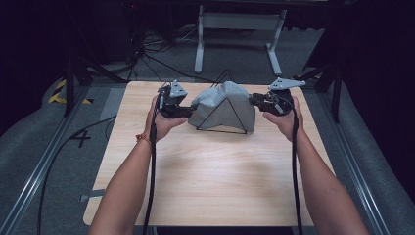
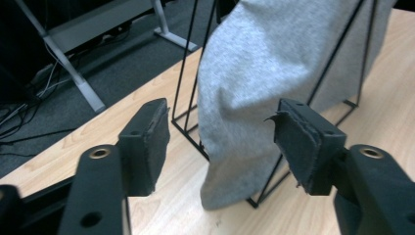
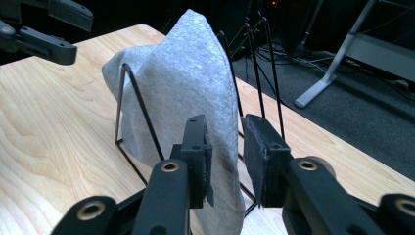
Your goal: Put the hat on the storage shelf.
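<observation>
Grey cloth [image 1: 222, 105] draped over black wire rack [image 1: 221, 130], upper centre of high view, on wooden table [image 1: 205, 181]. Left gripper [image 2: 222, 142] released, jaws wide around cloth's edge. Right gripper [image 3: 226, 147] narrowly parted, cloth's edge between jaws, not clenched.

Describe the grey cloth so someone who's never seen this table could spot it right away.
Look at the light wooden table and go to its far edge, between the two hand-held grippers. There a black wire frame of triangle shapes stands. The grey cloth is draped over it like a tent, the one soft thing there.
</observation>
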Action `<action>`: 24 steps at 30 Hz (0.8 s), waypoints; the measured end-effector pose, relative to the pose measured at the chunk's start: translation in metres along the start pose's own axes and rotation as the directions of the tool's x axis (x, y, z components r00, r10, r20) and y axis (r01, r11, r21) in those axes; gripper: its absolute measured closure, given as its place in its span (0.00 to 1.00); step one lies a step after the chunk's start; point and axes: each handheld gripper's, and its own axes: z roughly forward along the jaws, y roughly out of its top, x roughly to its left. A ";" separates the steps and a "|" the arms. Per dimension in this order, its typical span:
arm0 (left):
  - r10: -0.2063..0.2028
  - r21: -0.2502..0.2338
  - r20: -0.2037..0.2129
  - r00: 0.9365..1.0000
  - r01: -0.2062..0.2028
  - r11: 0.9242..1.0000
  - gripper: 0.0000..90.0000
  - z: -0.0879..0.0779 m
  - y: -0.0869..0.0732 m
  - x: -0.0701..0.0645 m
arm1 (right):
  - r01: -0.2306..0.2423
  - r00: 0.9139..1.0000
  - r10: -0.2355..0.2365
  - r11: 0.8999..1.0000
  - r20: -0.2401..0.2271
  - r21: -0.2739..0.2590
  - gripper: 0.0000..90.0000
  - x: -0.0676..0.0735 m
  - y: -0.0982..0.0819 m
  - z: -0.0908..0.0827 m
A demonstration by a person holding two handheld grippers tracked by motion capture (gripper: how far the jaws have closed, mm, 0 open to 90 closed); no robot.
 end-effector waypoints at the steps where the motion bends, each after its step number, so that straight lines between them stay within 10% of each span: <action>1: 0.014 0.001 0.005 1.000 -0.014 1.000 0.40 -0.002 -0.001 0.000 | 0.002 1.000 -0.002 1.000 0.002 -0.002 0.77 0.001 0.000 -0.002; 24: 0.087 0.147 0.063 0.994 -0.095 0.984 0.27 -0.063 -0.081 -0.030 | 0.054 0.997 -0.058 0.997 0.058 0.057 0.48 0.020 -0.052 -0.065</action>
